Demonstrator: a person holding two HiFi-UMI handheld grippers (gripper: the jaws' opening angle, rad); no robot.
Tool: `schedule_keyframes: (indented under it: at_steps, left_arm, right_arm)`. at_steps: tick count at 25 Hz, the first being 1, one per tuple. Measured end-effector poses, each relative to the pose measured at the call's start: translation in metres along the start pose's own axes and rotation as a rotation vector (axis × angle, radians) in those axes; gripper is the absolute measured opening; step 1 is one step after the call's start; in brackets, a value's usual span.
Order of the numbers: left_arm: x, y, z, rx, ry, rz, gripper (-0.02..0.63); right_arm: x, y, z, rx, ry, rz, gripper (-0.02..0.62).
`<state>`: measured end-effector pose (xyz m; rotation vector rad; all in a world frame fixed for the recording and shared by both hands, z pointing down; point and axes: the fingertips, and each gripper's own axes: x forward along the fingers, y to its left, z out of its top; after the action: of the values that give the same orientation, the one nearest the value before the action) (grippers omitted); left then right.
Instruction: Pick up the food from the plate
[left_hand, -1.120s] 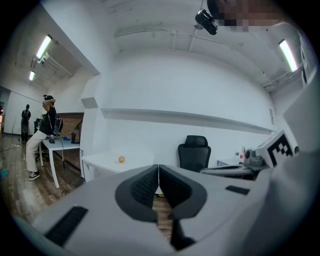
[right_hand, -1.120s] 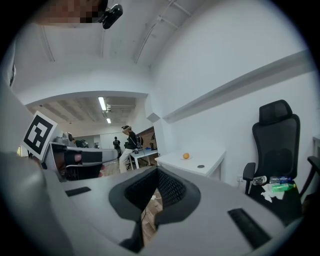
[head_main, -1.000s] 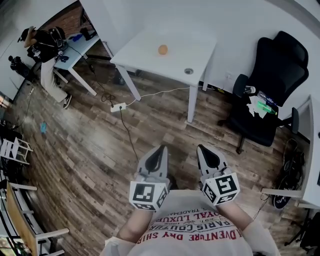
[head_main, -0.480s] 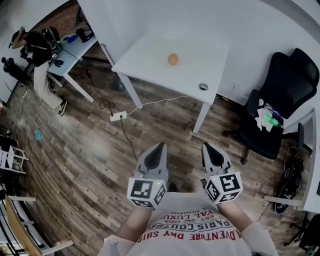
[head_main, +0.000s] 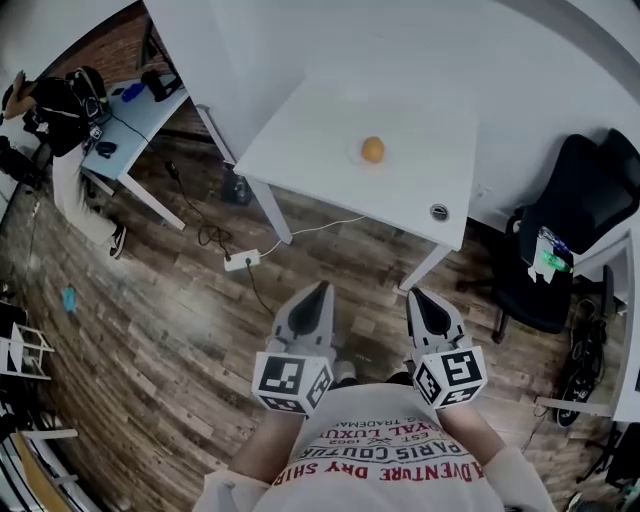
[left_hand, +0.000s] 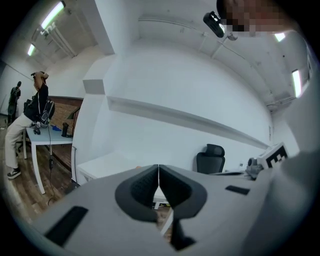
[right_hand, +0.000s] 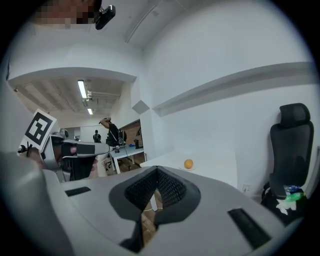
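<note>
An orange round piece of food (head_main: 373, 149) sits on a small white plate (head_main: 359, 155) on the white table (head_main: 330, 130), far ahead of me. The same food (right_hand: 188, 164) shows small in the right gripper view. My left gripper (head_main: 318, 297) is held near my chest over the wooden floor, jaws shut with nothing between them. My right gripper (head_main: 420, 299) is beside it, also shut and empty. Both are well short of the table.
A black office chair (head_main: 565, 240) with green and white items stands right of the table. A power strip and cable (head_main: 244, 260) lie on the floor by the table leg. A person (head_main: 60, 110) stands at a second desk (head_main: 130, 110) far left.
The table and the food have drawn closer and shifted right in the head view. Both grippers stay shut, held the same way before my chest.
</note>
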<state>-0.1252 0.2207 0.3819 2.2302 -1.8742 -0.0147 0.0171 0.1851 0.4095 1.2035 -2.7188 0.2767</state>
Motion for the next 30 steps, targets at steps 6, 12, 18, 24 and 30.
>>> schedule_keyframes:
  at_steps: [6, 12, 18, 24, 30]
  left_arm:
    - [0.034, 0.035, 0.000, -0.026, 0.016, -0.014, 0.008]
    - [0.077, 0.059, -0.002, -0.020, 0.043, -0.003, 0.008]
    - [0.145, 0.098, 0.009, -0.009, 0.057, 0.050, 0.008]
    - [0.251, 0.111, 0.023, -0.011, 0.095, 0.035, 0.008]
    - [0.355, 0.112, 0.035, -0.008, 0.124, 0.019, 0.008]
  right_arm:
    - [0.046, -0.013, -0.006, 0.015, 0.034, -0.040, 0.009]
    - [0.094, -0.038, 0.000, 0.024, 0.034, -0.038, 0.009]
    - [0.170, -0.081, 0.015, 0.031, 0.036, -0.010, 0.009]
    - [0.247, -0.149, 0.045, 0.030, 0.044, 0.008, 0.009]
    - [0.310, -0.224, 0.071, 0.038, 0.041, -0.008, 0.009]
